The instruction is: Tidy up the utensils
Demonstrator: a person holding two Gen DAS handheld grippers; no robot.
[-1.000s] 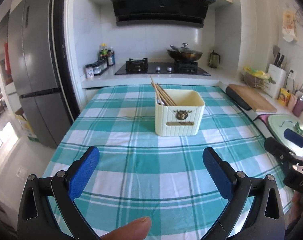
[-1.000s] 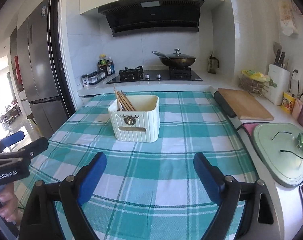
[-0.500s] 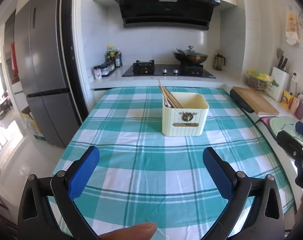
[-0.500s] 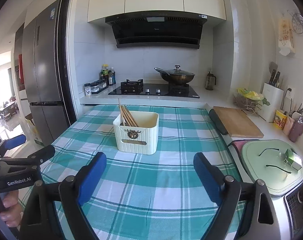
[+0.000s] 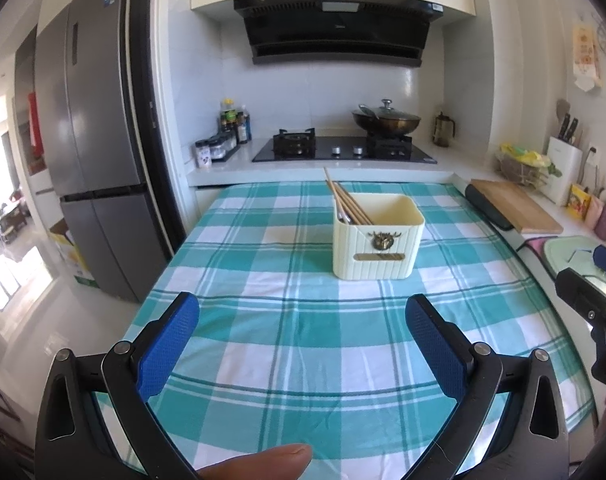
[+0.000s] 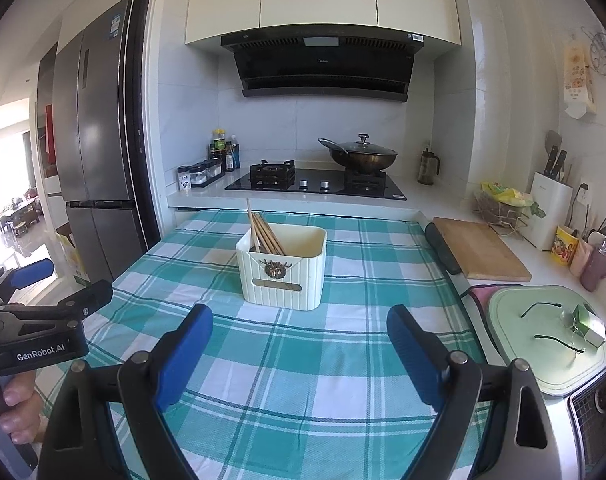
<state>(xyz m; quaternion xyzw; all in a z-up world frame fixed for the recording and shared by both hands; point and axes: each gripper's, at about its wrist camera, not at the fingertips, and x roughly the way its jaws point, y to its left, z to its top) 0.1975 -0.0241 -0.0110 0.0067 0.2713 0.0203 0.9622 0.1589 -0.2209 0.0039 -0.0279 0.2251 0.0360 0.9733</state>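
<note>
A cream ribbed utensil box (image 5: 377,240) (image 6: 285,270) stands on the teal plaid tablecloth (image 5: 263,328) (image 6: 343,392). Wooden chopsticks (image 5: 345,202) (image 6: 263,230) lean in its left side, beside what looks like a metal utensil handle. My left gripper (image 5: 303,336) hovers open over the near part of the table, well short of the box, nothing between its blue pads. My right gripper (image 6: 301,344) is open too, just in front of the box and empty. Each gripper shows at the edge of the other's view.
A stove with a lidded wok (image 6: 359,156) and spice jars (image 6: 201,172) lies behind the table. A wooden cutting board (image 6: 479,248), a knife block (image 6: 549,208), a basket and a pale green board with glasses (image 6: 551,340) line the right counter. A fridge (image 5: 91,168) stands left.
Both grippers have pulled back and risen a little, so the box looks smaller and sits farther off. Both stayed open and empty.
</note>
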